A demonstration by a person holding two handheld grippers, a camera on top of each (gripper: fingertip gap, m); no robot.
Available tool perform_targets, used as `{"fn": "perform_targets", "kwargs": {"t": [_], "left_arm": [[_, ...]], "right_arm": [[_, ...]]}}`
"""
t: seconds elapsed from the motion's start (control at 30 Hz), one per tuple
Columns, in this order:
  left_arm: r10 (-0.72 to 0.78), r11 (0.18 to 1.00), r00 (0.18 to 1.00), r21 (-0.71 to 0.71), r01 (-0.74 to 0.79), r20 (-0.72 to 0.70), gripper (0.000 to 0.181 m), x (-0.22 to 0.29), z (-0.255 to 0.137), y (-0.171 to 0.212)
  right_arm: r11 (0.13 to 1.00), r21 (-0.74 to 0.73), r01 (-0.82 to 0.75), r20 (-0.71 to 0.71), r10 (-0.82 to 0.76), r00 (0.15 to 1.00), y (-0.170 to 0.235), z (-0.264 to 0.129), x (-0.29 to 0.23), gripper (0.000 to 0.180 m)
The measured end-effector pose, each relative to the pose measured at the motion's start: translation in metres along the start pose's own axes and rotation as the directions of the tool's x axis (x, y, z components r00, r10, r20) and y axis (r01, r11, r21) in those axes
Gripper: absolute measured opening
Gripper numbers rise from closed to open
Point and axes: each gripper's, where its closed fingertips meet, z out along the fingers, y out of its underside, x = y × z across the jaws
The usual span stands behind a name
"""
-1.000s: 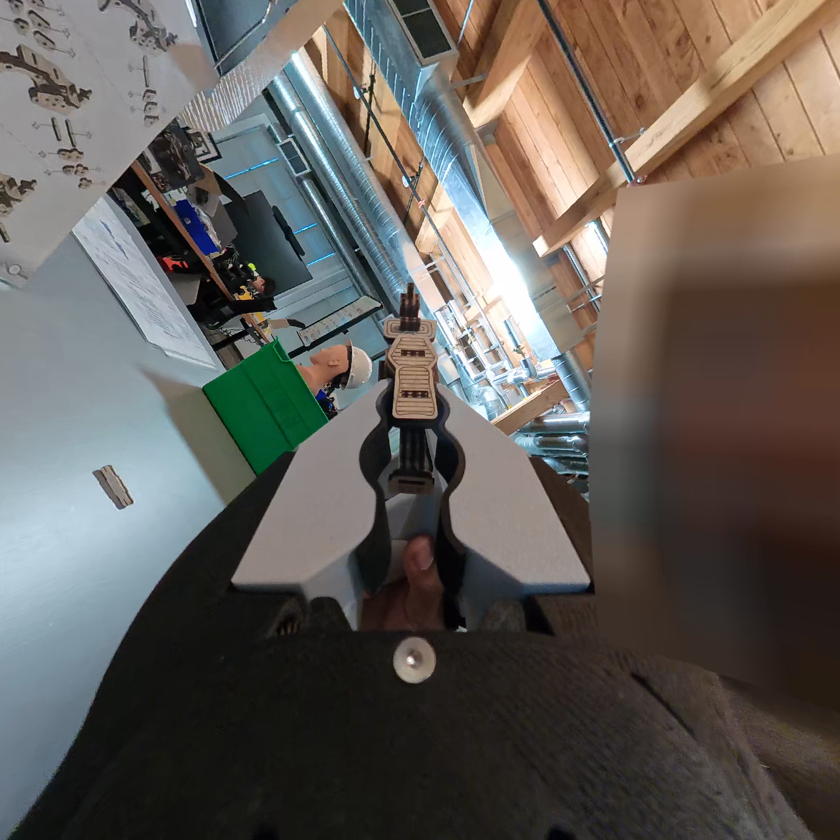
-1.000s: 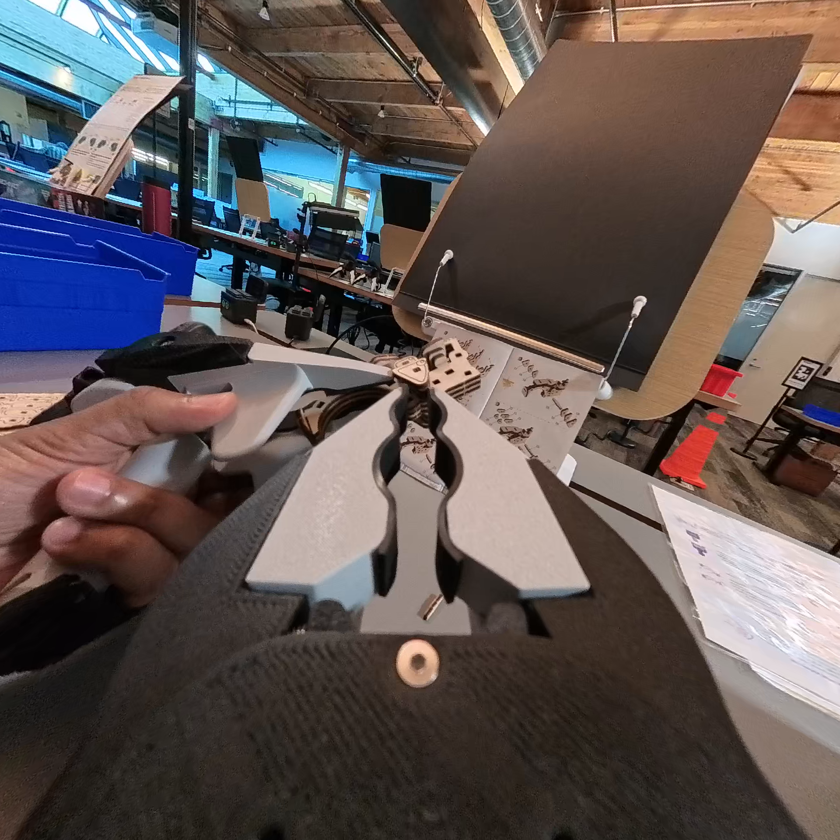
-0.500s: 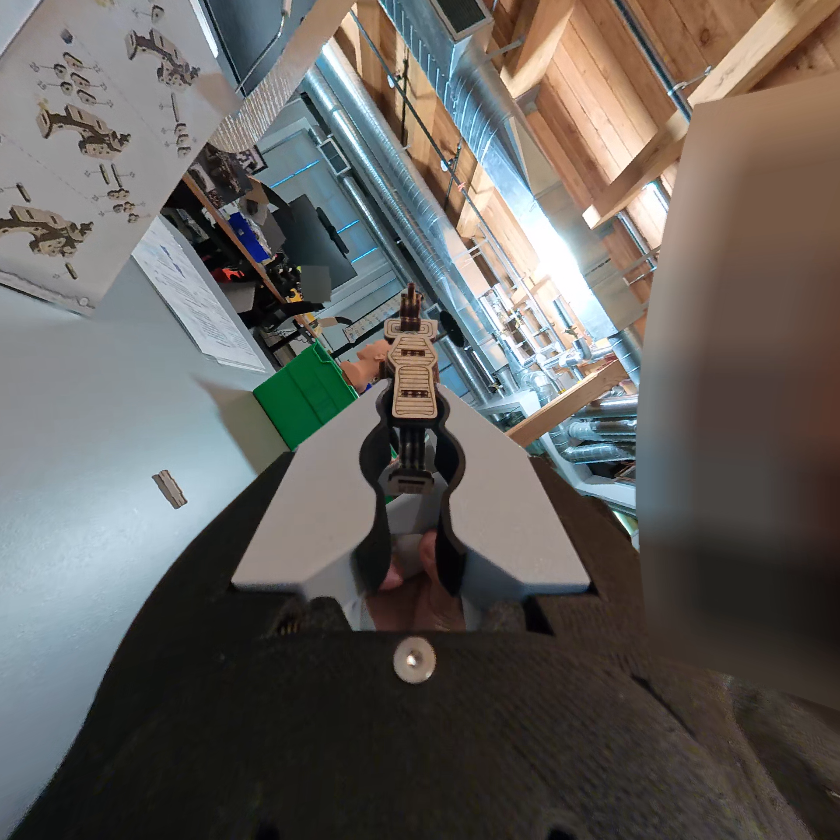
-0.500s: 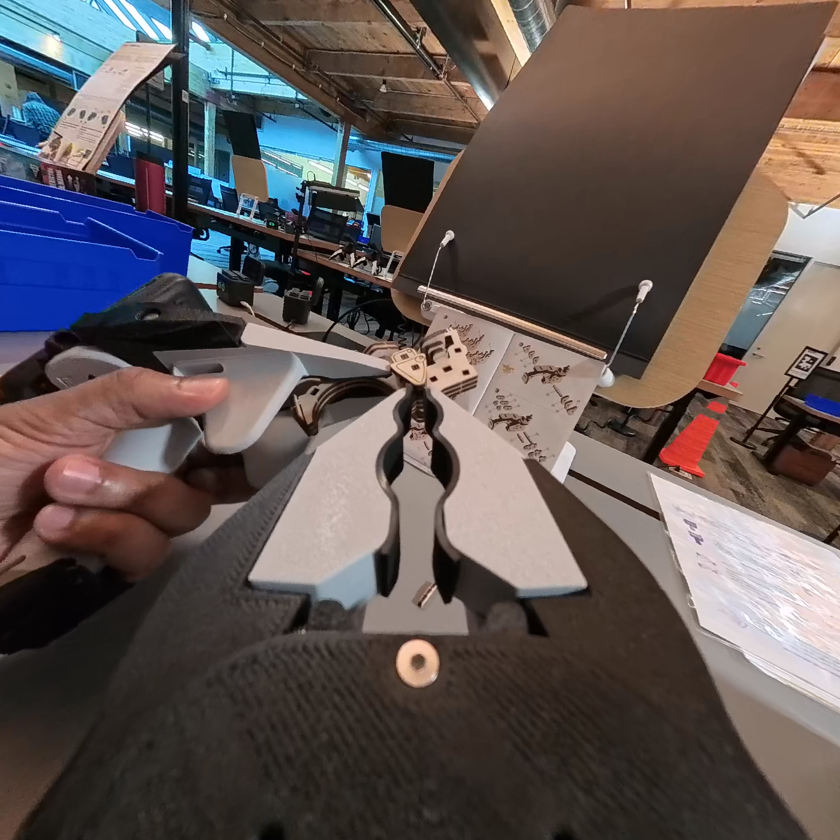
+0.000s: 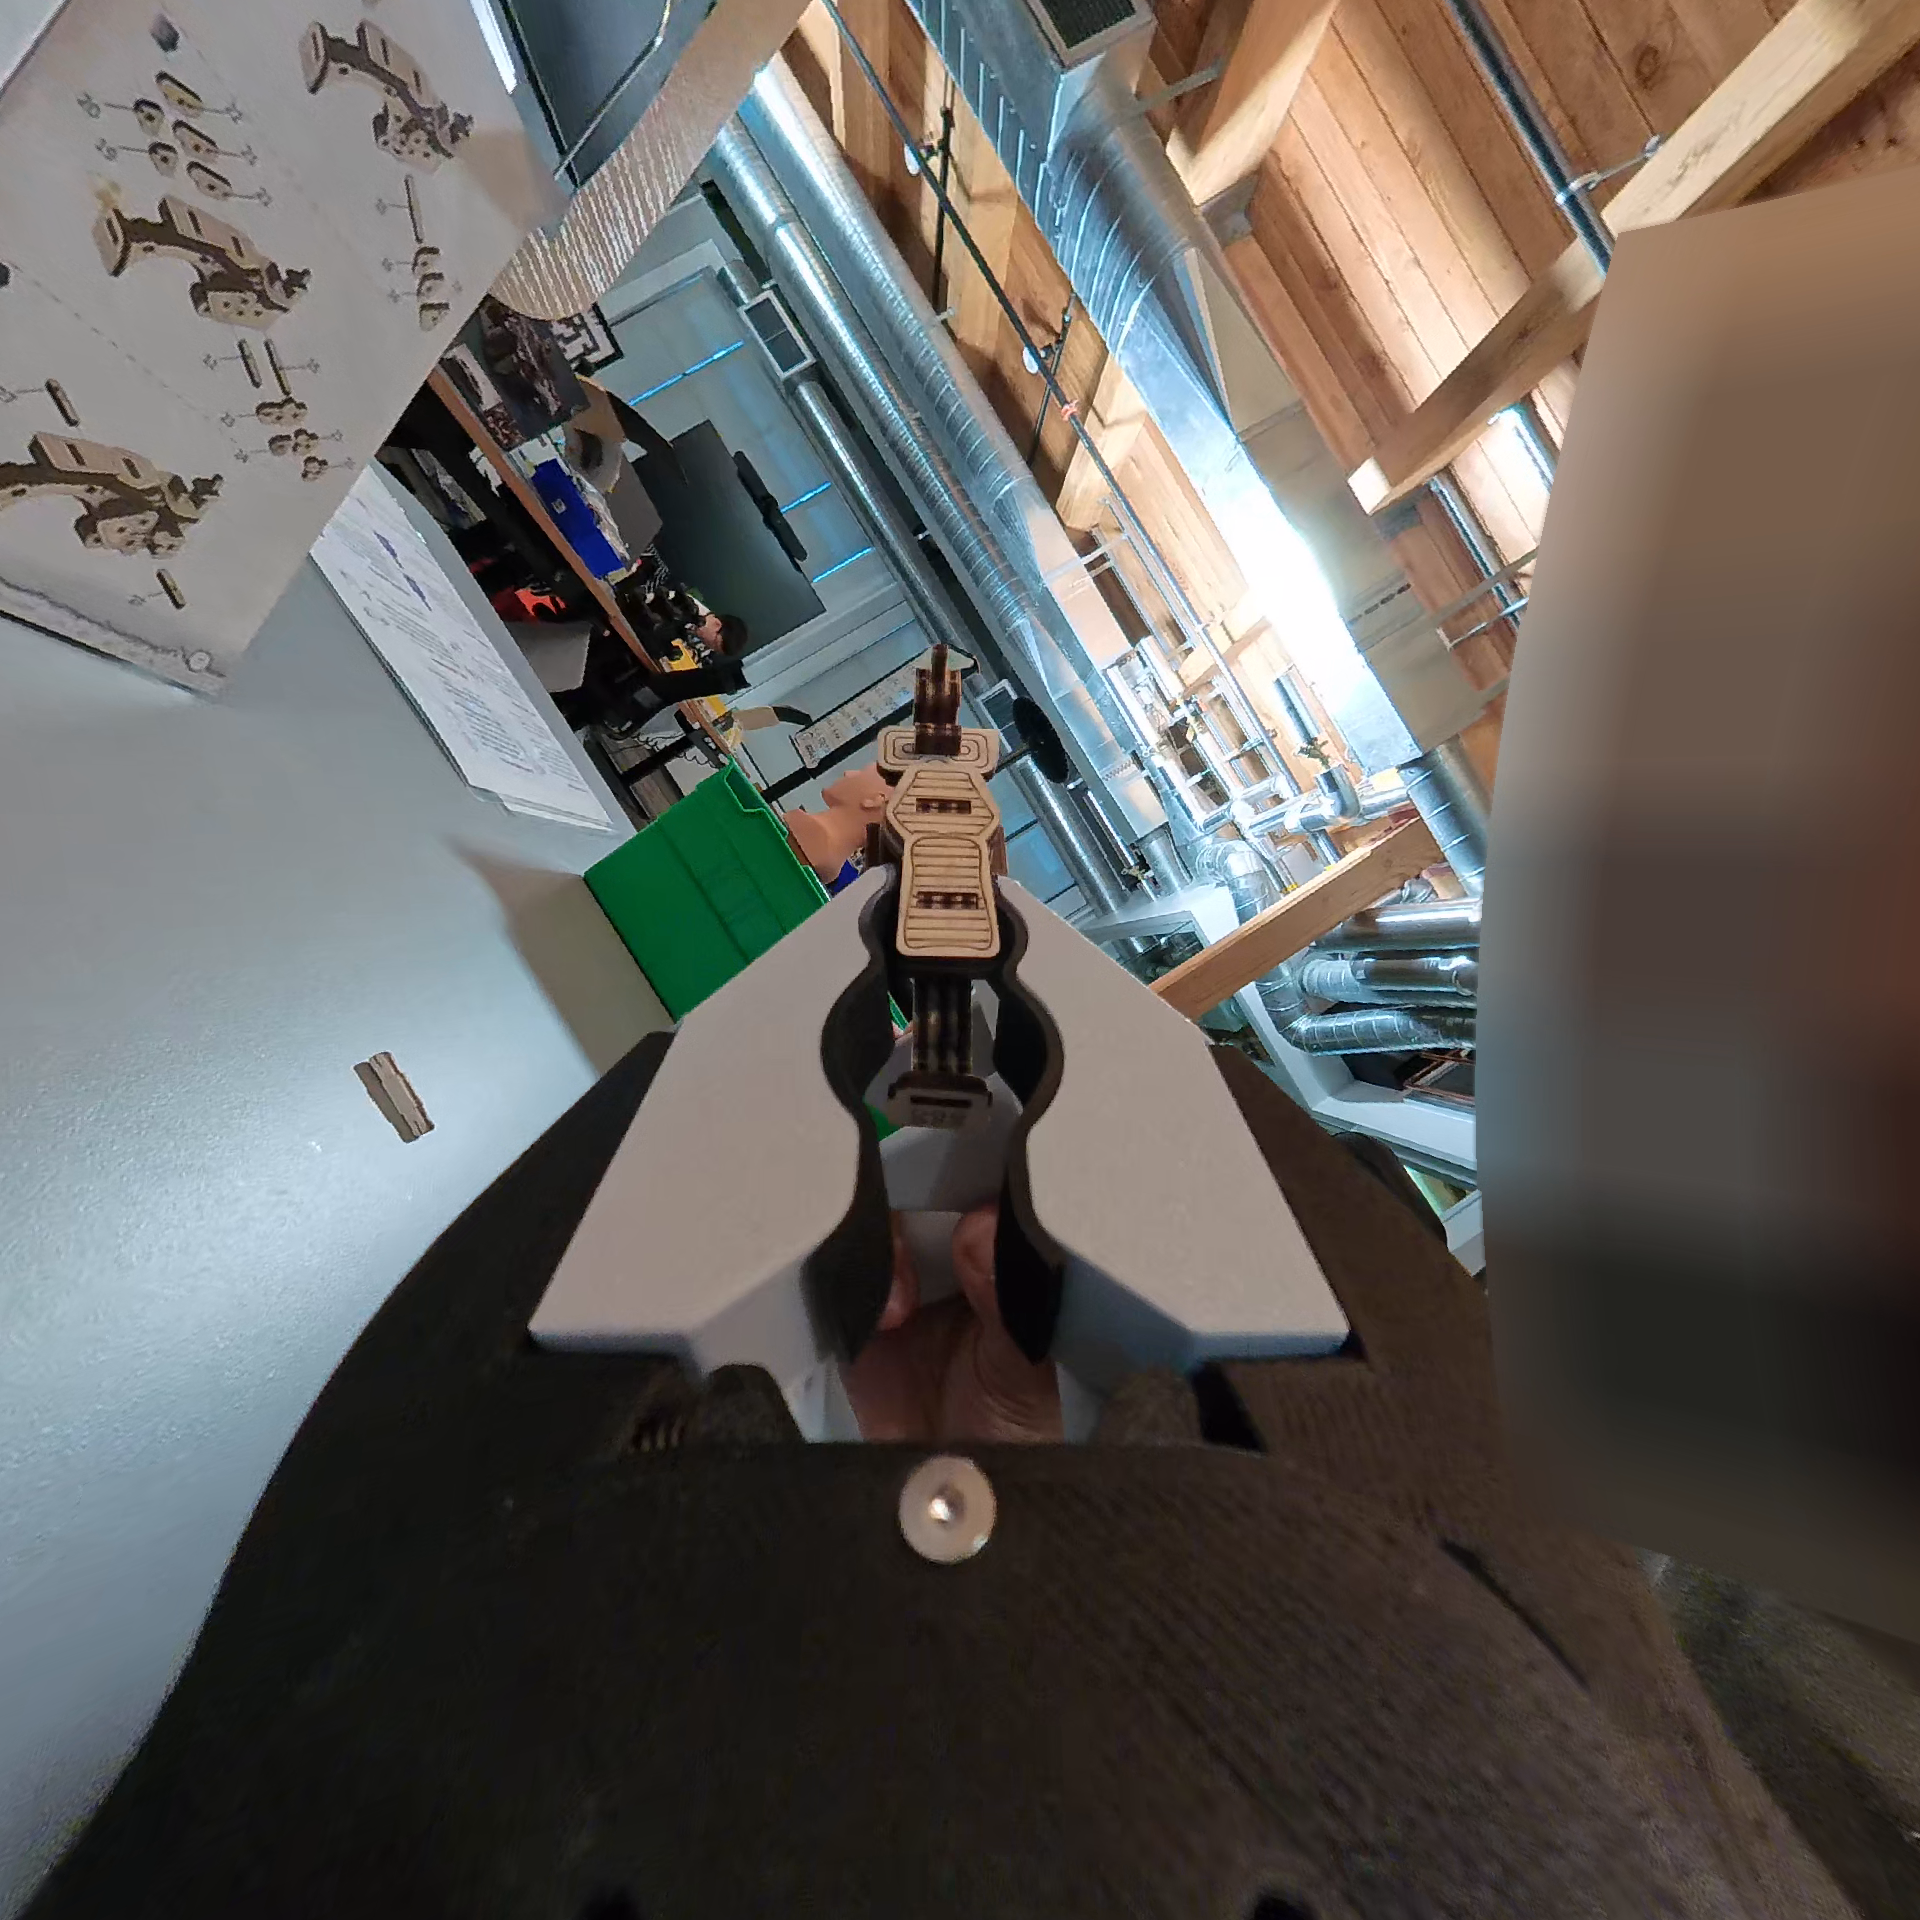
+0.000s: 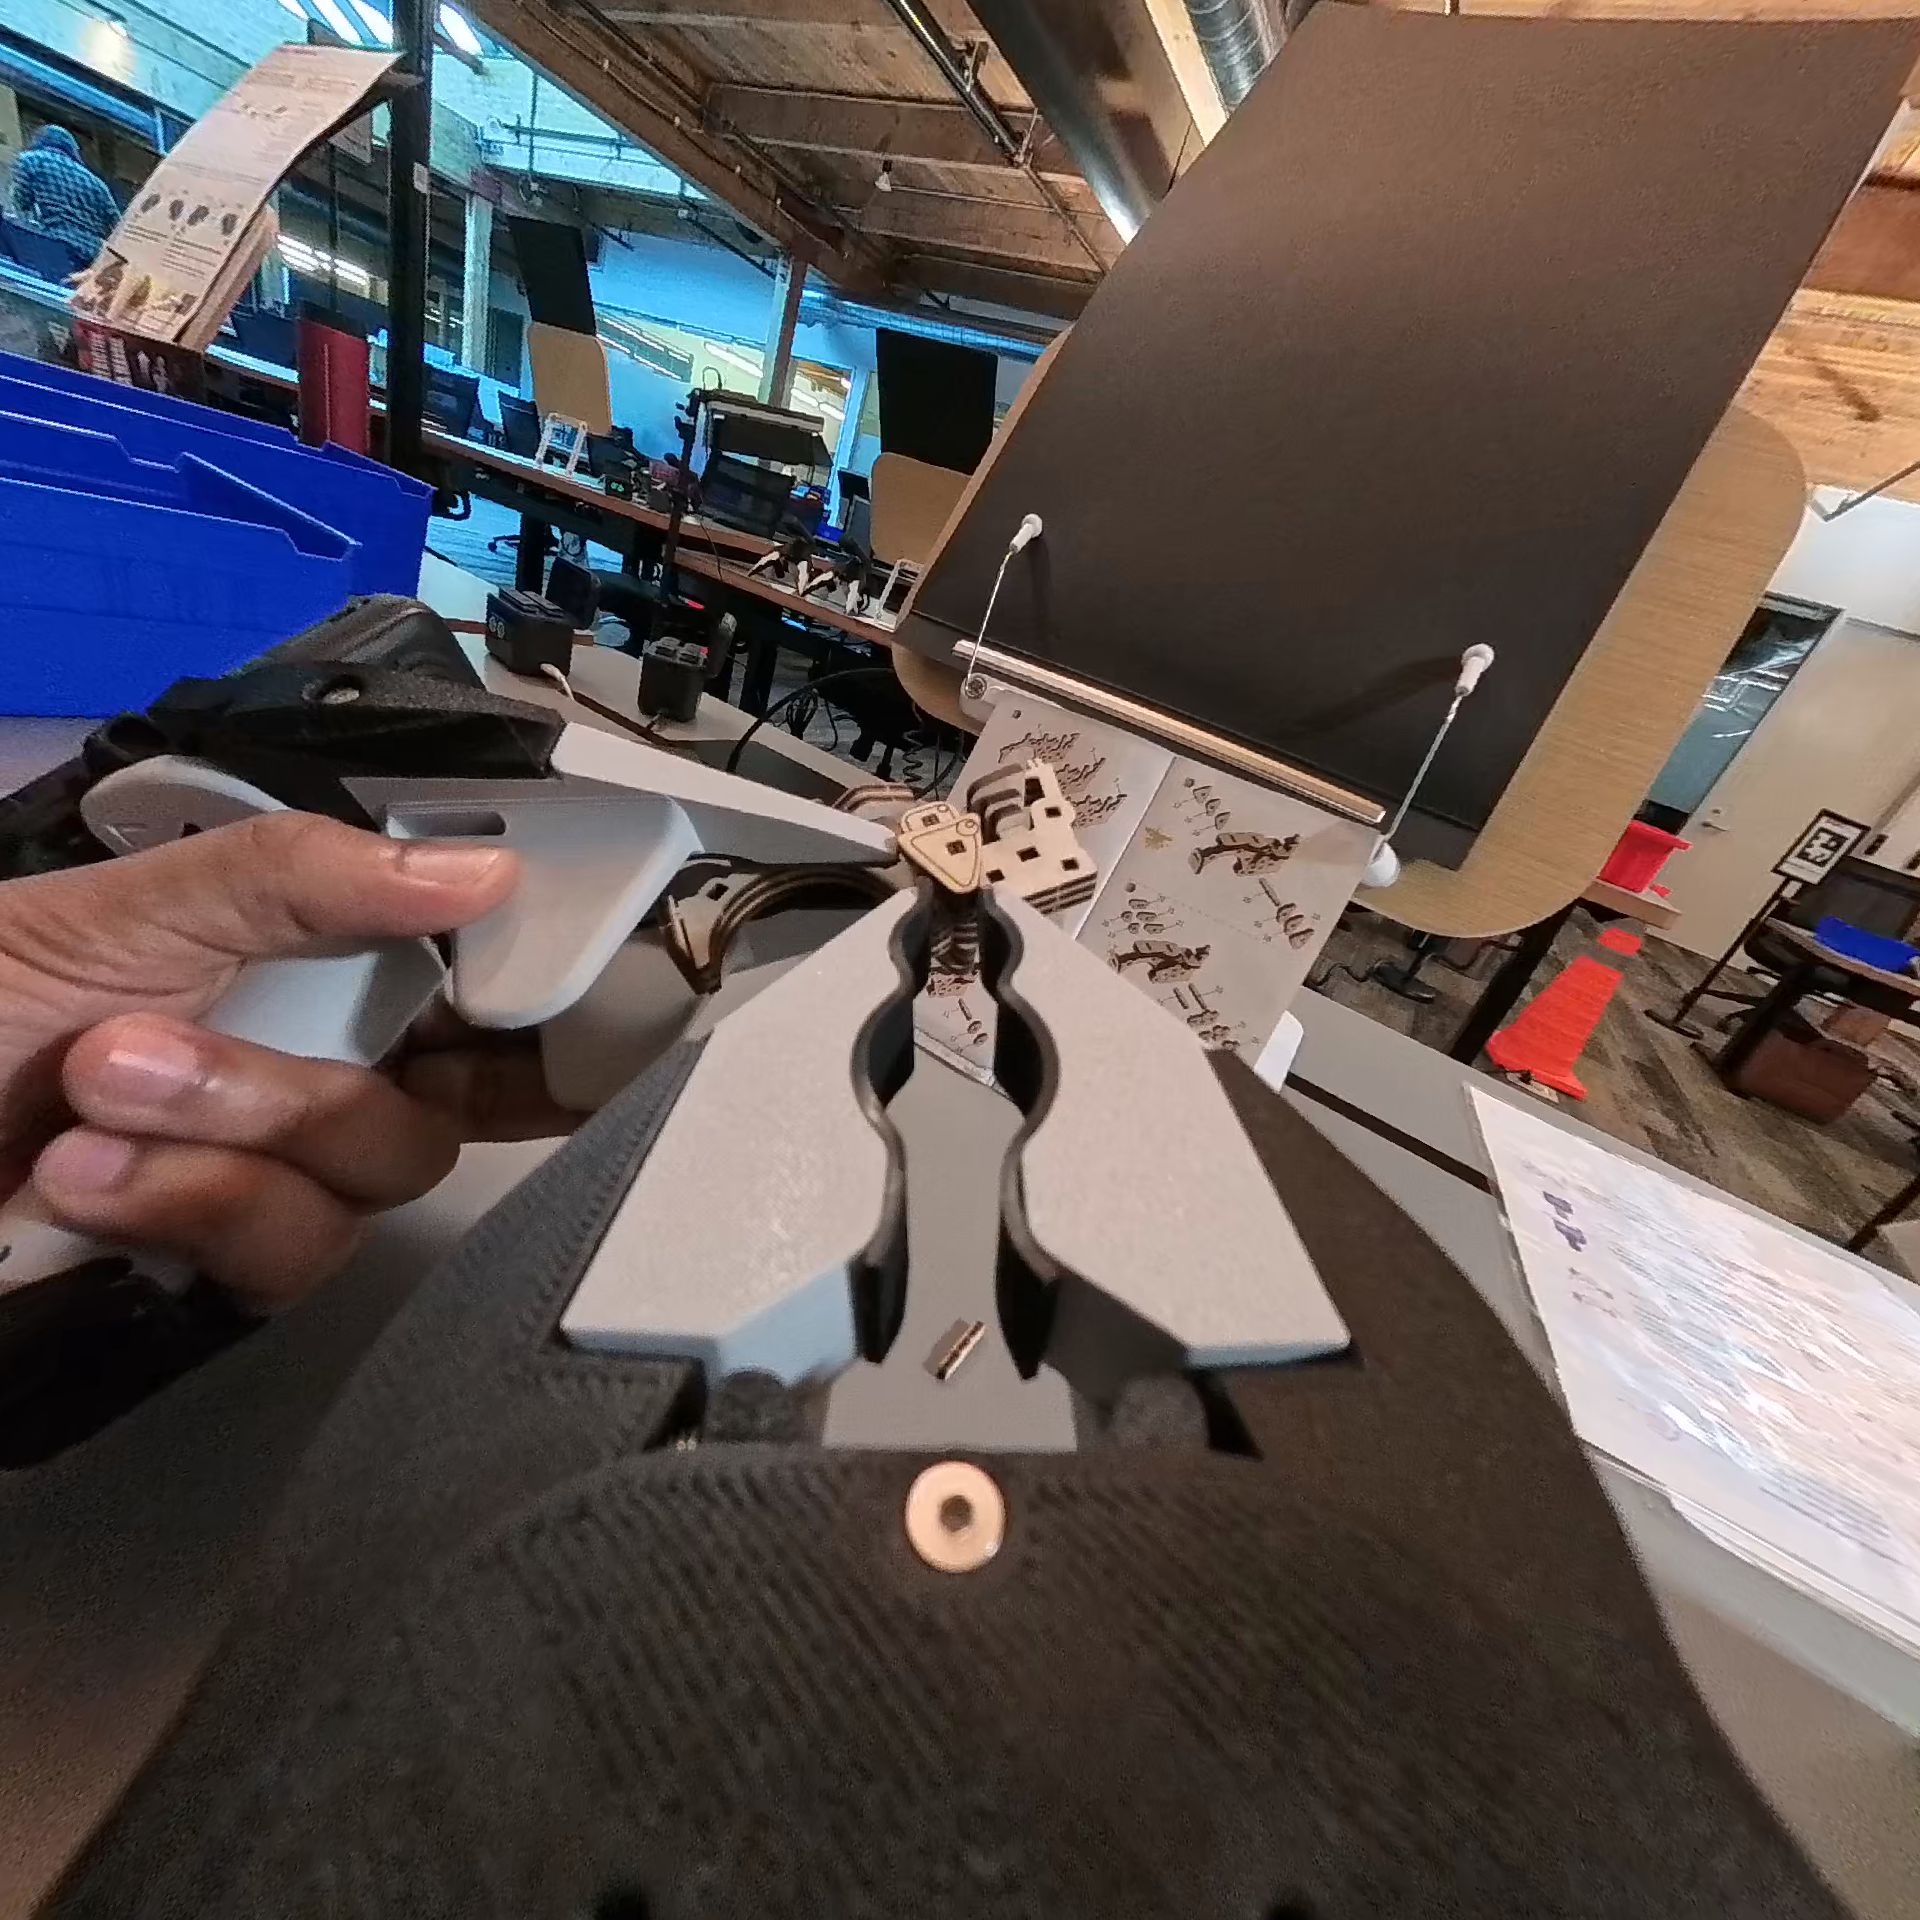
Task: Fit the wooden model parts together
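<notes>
Wooden model (image 5: 943, 883) — upright between left gripper (image 5: 943, 914) jaws.

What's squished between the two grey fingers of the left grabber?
The wooden model is there, with the left gripper shut on it. You can see this in the left wrist view.

Looks like a big open workshop/lab space: exposed timber ceiling (image 5: 1299, 156), silver ductwork (image 5: 935, 416), long workbenches (image 6: 623, 499) loaded with gear, blue parts bins (image 6: 187, 561) on the table.
</notes>
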Motion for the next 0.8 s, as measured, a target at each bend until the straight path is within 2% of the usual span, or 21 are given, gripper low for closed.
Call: {"fn": "perform_targets", "kwargs": {"t": [0.8], "left_arm": [[0.002, 0.998, 1.000, 0.058, -0.003, 0.022, 0.012, -0.0055, -0.0028, -0.0002]], "right_arm": [[0.981, -0.059, -0.185, -0.006, 0.185, 0.983, 0.0060, 0.0014, -0.0030, 0.005]]}}
